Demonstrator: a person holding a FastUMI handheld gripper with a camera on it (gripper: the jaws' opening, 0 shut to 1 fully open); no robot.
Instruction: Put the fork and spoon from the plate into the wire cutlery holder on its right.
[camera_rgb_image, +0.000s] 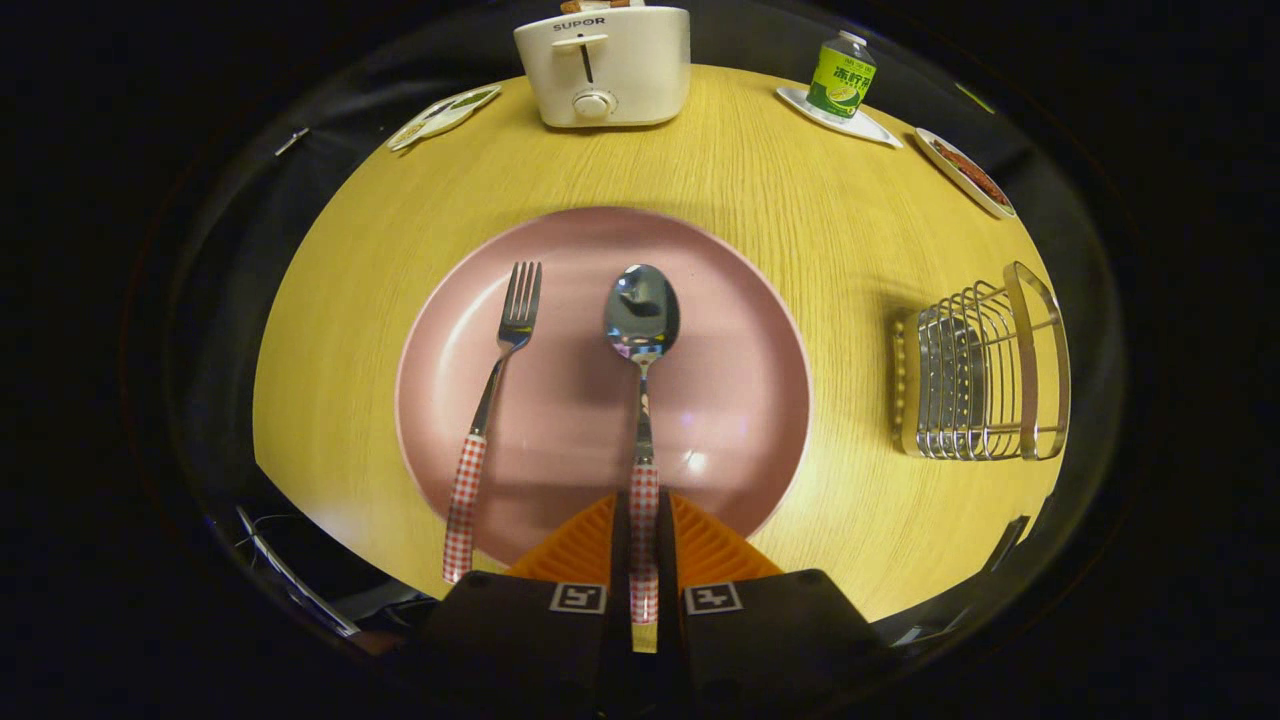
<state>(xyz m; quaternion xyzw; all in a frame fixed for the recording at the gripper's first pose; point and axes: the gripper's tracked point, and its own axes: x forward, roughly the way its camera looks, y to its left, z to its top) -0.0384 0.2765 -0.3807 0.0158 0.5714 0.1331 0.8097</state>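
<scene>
A pink plate (730, 330) lies on the wooden table just ahead of my fingers. On it a spoon (642, 330) with a red-checked handle points away from me, bowl far, handle running back between my two fingers. My gripper (643, 520) is shut on the spoon's handle, both fingers pressing its sides. A fork (492, 390) with the same checked handle lies left of the spoon, its handle end past the plate's near rim. The wire cutlery holder (985, 370) stands on the table right of the plate.
A white toaster (603, 65) stands at the table's far edge. A green bottle (841, 75) on a small white dish sits far right, another dish with food (968, 172) beyond the holder, and a flat dish (442, 115) far left.
</scene>
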